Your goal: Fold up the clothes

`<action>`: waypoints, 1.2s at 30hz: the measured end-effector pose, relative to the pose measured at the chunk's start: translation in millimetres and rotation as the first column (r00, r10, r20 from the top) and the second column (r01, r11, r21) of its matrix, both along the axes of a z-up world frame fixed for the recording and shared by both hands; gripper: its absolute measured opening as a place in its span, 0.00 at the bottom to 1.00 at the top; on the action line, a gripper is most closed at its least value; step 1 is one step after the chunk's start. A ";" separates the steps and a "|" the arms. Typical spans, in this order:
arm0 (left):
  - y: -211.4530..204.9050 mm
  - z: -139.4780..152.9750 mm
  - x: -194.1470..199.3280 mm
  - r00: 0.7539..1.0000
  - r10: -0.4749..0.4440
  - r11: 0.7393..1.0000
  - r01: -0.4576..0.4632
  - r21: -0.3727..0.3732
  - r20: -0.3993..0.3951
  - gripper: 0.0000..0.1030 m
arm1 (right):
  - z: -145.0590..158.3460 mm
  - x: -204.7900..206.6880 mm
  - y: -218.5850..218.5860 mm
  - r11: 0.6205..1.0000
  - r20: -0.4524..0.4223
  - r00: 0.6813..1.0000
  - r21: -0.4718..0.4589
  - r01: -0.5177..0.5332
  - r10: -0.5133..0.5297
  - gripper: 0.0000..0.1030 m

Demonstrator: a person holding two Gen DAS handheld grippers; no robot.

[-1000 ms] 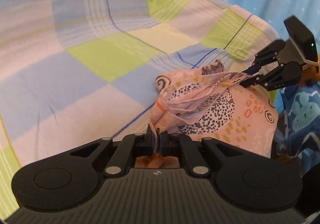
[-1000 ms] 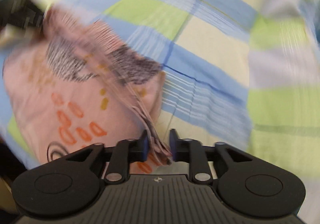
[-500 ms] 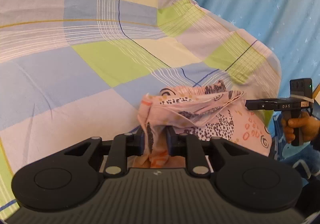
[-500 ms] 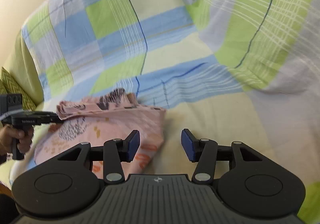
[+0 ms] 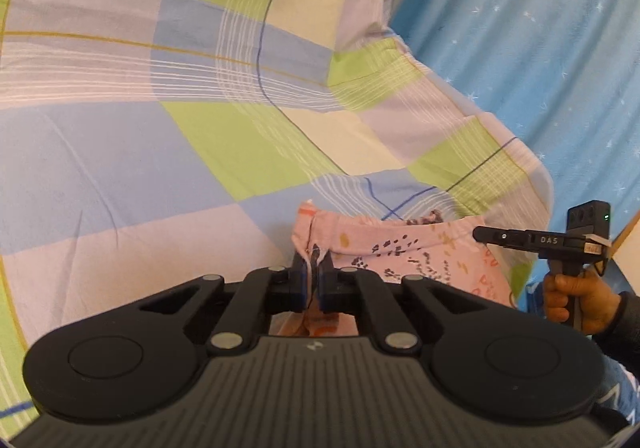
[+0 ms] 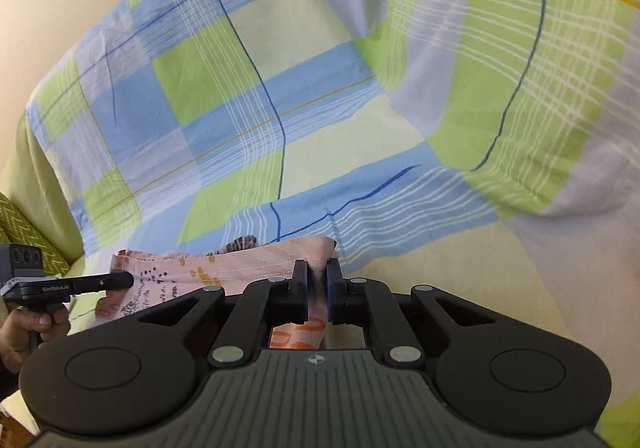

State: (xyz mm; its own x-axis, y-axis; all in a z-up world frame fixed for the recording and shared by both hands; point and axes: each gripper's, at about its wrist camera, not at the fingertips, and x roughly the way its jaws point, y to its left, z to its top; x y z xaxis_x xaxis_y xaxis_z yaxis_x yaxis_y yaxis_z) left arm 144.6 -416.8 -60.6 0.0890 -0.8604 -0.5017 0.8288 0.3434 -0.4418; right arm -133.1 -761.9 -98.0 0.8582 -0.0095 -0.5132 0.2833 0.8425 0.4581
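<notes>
Right tool (image 6: pixel 317 284) now pinches pink garment (image 6: pixel 240 262) again | left tool (image 5: pixel 315 276) grips opposite corner | tip: keep top edge taut, lower evenly onto bed sheet (image 5: pixel 200 136)

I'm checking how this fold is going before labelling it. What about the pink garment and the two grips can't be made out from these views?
- Pink patterned garment: its lower part is hidden behind each gripper's body, in both views; its type is unclear.
- Left gripper: how much cloth sits between the fingers is hidden by the fingers.
- Right gripper: the same.
- Checked bedsheet: cut off by the frame edges.
</notes>
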 end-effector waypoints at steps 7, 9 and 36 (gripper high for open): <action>9.4 -0.5 6.6 1.000 0.019 0.999 -0.018 -0.036 0.021 0.02 | -4.7 7.2 1.1 0.998 -0.009 0.998 -0.033 0.054 -0.054 0.00; 4.4 -10.8 11.3 1.000 0.021 1.000 -0.022 0.023 0.012 0.03 | -12.7 9.0 -4.1 0.996 -0.047 0.995 -0.025 0.091 -0.092 0.00; 37.0 -5.0 -142.9 0.785 -0.308 0.938 0.156 0.310 0.537 0.22 | -3.9 -30.3 146.6 0.945 -0.170 0.982 -0.301 -0.127 0.078 0.03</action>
State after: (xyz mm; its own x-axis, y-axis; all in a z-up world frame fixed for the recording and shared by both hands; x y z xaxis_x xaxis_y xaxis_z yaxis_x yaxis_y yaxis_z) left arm 1.7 -379.8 -65.6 0.2360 -0.7540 -0.6130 0.9692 0.1370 0.2046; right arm -163.4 -615.3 -101.9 0.7741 -0.1044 -0.6244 0.2337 0.9638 0.1285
